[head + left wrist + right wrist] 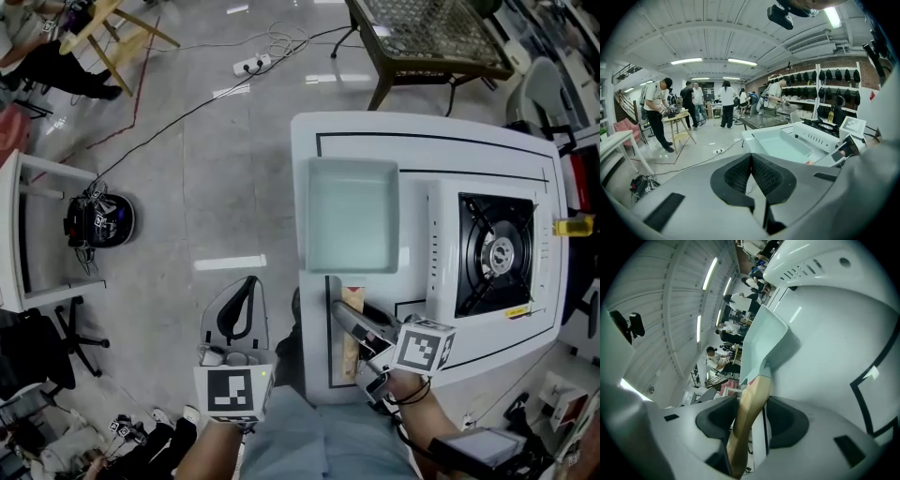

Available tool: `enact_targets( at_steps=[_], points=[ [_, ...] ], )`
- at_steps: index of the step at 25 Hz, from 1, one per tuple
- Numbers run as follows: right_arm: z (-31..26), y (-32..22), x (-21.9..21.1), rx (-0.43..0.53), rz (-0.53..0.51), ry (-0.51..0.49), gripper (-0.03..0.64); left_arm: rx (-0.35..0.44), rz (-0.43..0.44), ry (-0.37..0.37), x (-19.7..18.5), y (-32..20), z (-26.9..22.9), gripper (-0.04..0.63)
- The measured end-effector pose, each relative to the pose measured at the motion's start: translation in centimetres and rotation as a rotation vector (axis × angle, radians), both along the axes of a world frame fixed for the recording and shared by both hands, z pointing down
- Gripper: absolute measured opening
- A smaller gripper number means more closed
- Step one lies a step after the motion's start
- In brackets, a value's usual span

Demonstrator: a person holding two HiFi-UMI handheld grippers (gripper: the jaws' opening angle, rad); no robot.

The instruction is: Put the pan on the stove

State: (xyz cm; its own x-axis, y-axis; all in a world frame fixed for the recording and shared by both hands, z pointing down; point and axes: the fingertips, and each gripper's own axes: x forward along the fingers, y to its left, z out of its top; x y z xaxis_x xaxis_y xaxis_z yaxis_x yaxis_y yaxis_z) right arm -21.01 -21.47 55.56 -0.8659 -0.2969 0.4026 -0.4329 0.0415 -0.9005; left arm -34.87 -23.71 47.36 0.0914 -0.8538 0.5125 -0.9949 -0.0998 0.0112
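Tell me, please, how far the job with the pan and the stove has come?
Done: the right gripper has its fingers closed on the pan's wooden handle. In hand: the pan rests on the white table, beside the stove, not lifted. Left: raise it and set it on the empty burner. The left gripper is shut, empty, off to the side.

Grey left tool [751, 160], black-white marker cube [234, 391]

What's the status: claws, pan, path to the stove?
Left claw shut, empty. Right claw shut on pan handle. Pan sits on table, left of stove. Burner bare, nothing between.
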Motion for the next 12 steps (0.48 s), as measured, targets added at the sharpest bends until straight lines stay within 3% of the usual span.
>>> enact_targets(
  at_steps=[12],
  points=[
    [-0.69,-0.24,-0.12,-0.056,0.13,-0.177,0.159,0.01,-0.011,-0.008,-0.42,0.54,-0.97,0.018]
  ],
)
